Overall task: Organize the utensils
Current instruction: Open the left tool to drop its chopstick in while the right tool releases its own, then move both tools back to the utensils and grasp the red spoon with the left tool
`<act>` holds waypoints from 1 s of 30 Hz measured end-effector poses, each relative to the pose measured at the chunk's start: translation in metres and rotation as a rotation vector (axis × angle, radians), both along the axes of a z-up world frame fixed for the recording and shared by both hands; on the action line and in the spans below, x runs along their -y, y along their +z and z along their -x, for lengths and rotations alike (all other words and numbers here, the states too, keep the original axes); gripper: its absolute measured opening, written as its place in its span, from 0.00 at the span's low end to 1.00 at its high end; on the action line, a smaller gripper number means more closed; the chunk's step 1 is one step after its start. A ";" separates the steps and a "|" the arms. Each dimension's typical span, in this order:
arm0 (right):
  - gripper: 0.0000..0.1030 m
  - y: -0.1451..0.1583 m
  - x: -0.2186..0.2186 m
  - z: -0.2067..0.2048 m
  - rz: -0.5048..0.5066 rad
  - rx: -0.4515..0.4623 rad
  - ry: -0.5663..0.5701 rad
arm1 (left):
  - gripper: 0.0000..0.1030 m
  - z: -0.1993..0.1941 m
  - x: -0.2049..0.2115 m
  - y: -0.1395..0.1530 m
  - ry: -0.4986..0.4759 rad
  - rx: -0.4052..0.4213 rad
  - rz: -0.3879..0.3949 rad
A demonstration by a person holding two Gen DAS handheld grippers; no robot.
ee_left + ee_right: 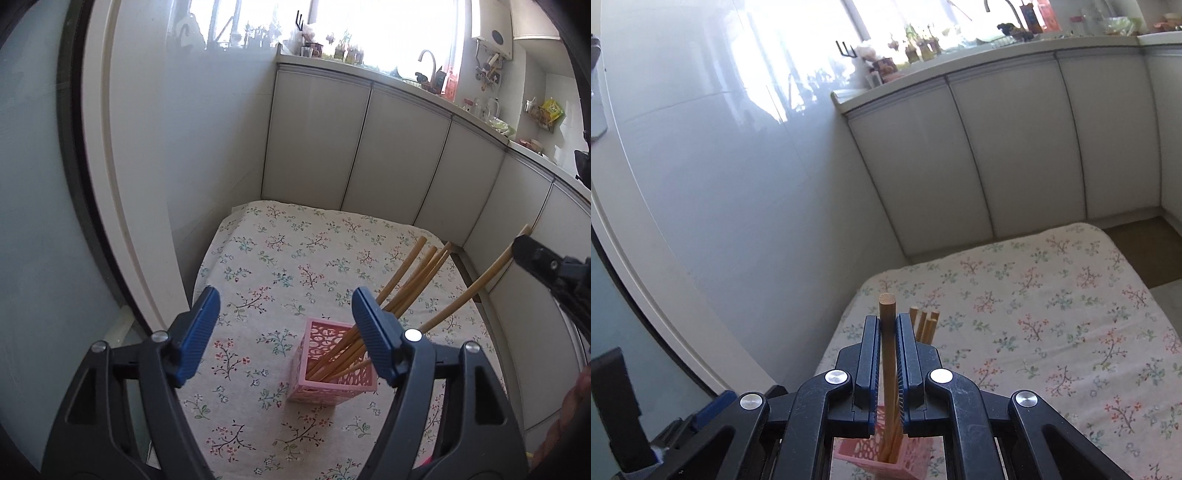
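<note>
My left gripper (284, 325) is released, its blue pads (199, 328) standing wide apart with nothing between them, poised above the surface (280, 236), which is covered by a floral cloth. Beyond the gap sits the pink lattice holder (332, 365), well in from the far edge and closer to the near edge. A bundle of wooden chopsticks (410, 273) stands in the holder, leaning toward the right edge, their lower ends inside it and their tops fanned out.

My right gripper (887, 325) is clenched on 1 chopstick (887, 314); its round top end sticks up past the pads and its shaft runs down between them toward the pink holder, seen below the gripper body in the right wrist view. I cannot tell whether its lower tip is already inside the holder. From the left wrist view the same chopstick slants in from the right, held by the black gripper at the frame's right edge, over the right edge of the surface. The tops of the other chopsticks show just right of the held one.

White cabinet doors (354, 147) run behind the far edge, with a cluttered counter and a bright window above them.
</note>
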State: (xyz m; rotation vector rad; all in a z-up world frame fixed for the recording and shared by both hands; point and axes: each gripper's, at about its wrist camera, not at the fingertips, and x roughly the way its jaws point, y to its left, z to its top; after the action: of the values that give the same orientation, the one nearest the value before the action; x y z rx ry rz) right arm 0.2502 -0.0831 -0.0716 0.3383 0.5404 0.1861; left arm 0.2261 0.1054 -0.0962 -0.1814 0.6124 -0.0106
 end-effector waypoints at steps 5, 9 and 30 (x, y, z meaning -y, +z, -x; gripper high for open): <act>0.08 -0.023 0.000 -0.014 0.011 -0.067 -0.003 | 0.72 0.000 0.001 -0.001 0.000 -0.006 -0.025; 0.17 -0.026 0.002 -0.018 -0.016 -0.090 0.020 | 0.73 -0.001 0.002 -0.001 -0.004 -0.011 -0.027; 0.87 -0.015 0.076 0.042 0.052 -0.174 0.043 | 0.90 0.024 0.054 0.008 -0.184 -0.043 -0.126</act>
State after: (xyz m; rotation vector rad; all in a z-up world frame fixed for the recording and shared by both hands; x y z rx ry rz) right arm 0.2083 -0.1592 -0.0862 0.2941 0.7233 0.1847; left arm 0.2017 0.0519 -0.0885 -0.0022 0.6684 -0.1462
